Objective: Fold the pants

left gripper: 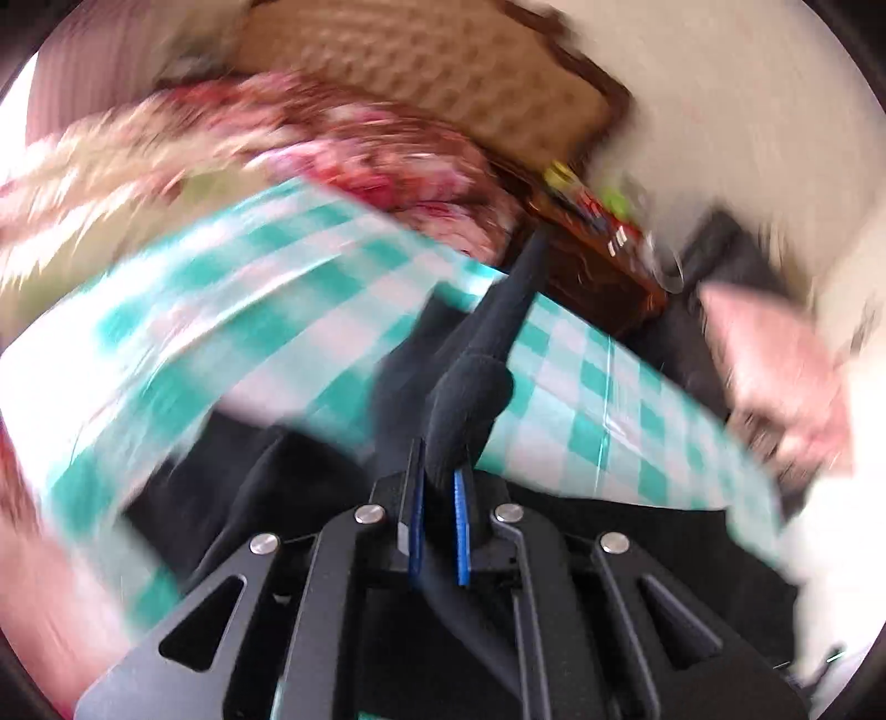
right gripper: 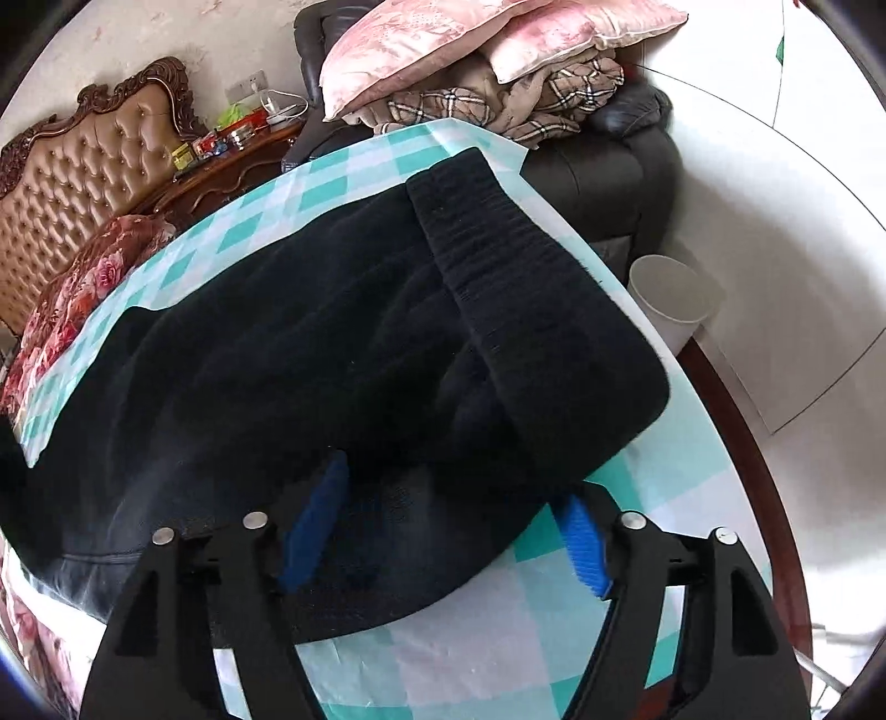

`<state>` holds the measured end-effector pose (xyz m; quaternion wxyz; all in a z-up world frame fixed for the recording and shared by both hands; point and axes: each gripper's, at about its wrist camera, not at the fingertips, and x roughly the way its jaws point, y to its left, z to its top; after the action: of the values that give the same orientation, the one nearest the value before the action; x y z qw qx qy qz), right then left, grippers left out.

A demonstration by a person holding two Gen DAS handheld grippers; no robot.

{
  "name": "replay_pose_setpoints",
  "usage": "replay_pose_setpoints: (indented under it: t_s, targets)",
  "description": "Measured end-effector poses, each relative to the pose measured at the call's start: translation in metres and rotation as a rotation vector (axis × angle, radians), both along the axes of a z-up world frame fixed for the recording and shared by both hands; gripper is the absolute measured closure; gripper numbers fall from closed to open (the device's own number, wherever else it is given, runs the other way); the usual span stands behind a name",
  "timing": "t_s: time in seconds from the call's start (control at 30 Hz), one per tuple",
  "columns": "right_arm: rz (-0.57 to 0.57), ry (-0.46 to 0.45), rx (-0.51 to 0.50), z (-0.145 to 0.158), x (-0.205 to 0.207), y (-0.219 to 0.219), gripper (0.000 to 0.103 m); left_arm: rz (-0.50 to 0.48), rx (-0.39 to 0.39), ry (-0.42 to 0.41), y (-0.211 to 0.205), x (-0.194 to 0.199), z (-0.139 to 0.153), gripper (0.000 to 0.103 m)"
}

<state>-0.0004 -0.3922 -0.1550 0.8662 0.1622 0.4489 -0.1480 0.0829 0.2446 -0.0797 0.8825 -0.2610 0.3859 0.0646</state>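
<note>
One pants point(right gripper: 310, 343), two pillows point(right gripper: 410, 50)

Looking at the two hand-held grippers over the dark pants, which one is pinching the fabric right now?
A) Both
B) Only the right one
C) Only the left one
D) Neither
C: the left hand-held gripper has its blue pads closed on a raised fold of the black pants, while the right hand-held gripper stands wide open, pads apart over the cloth.

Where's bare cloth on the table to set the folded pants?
Free: checked cloth between right gripper and near table edge, plus a strip along the left border. Crowded: black pants cover the middle; left gripper pinches a fold.
</note>
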Motion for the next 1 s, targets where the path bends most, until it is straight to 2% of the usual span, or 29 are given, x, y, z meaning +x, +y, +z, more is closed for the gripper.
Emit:
replay_pose_setpoints:
  t_s: [0.1, 0.2, 0.23, 0.27, 0.3, 0.4, 0.57, 0.63, 0.7, 0.87, 0.9, 0.93, 0.97, 1.0]
  targets:
    - [-0.021, -0.01, 0.059, -0.002, 0.003, -0.005, 0.026, 0.094, -0.152, 0.051, 0.043, -0.054, -0.039, 0.096]
    - [-0.052, -0.065, 0.181, -0.001, 0.002, -0.017, 0.016, 0.13, -0.282, 0.095, 0.07, -0.075, -0.083, 0.092]
    - [-0.069, -0.079, 0.222, -0.001, 0.001, -0.022, 0.016, 0.141, -0.349, 0.092, 0.077, -0.079, -0.094, 0.091]
    - [-0.081, -0.088, 0.249, -0.001, 0.0, -0.024, 0.016, 0.153, -0.386, 0.084, 0.082, -0.079, -0.1, 0.084]
    - [-0.094, -0.097, 0.282, 0.0, -0.001, -0.028, 0.015, 0.165, -0.417, 0.061, 0.086, -0.078, -0.104, 0.072]
    - [-0.131, -0.109, 0.384, -0.001, -0.003, -0.038, 0.015, 0.167, -0.482, 0.014, 0.093, -0.073, -0.106, 0.064]
    - [-0.14, -0.094, 0.406, 0.0, 0.002, -0.04, 0.013, 0.178, -0.518, 0.021, 0.092, -0.064, -0.112, 0.064]
    - [-0.123, -0.105, 0.415, 0.0, 0.003, -0.038, 0.006, 0.181, -0.519, 0.017, 0.093, -0.066, -0.115, 0.067]
    - [-0.111, -0.11, 0.413, -0.001, 0.004, -0.038, 0.006, 0.184, -0.529, 0.017, 0.095, -0.067, -0.118, 0.067]
    - [-0.085, -0.15, 0.484, -0.002, 0.0, -0.048, 0.005, 0.129, -0.571, 0.056, 0.088, -0.058, -0.128, 0.067]
    - [-0.084, -0.153, 0.5, -0.002, -0.002, -0.049, 0.005, 0.115, -0.562, 0.066, 0.086, -0.056, -0.129, 0.072]
    - [-0.086, -0.151, 0.502, -0.002, -0.003, -0.05, 0.007, 0.112, -0.534, 0.07, 0.083, -0.055, -0.127, 0.077]
    - [-0.093, -0.143, 0.483, 0.0, -0.003, -0.05, 0.015, 0.106, -0.513, 0.068, 0.081, -0.055, -0.125, 0.089]
    - [-0.107, -0.13, 0.451, 0.001, -0.003, -0.05, 0.033, 0.099, -0.494, 0.064, 0.079, -0.054, -0.123, 0.093]
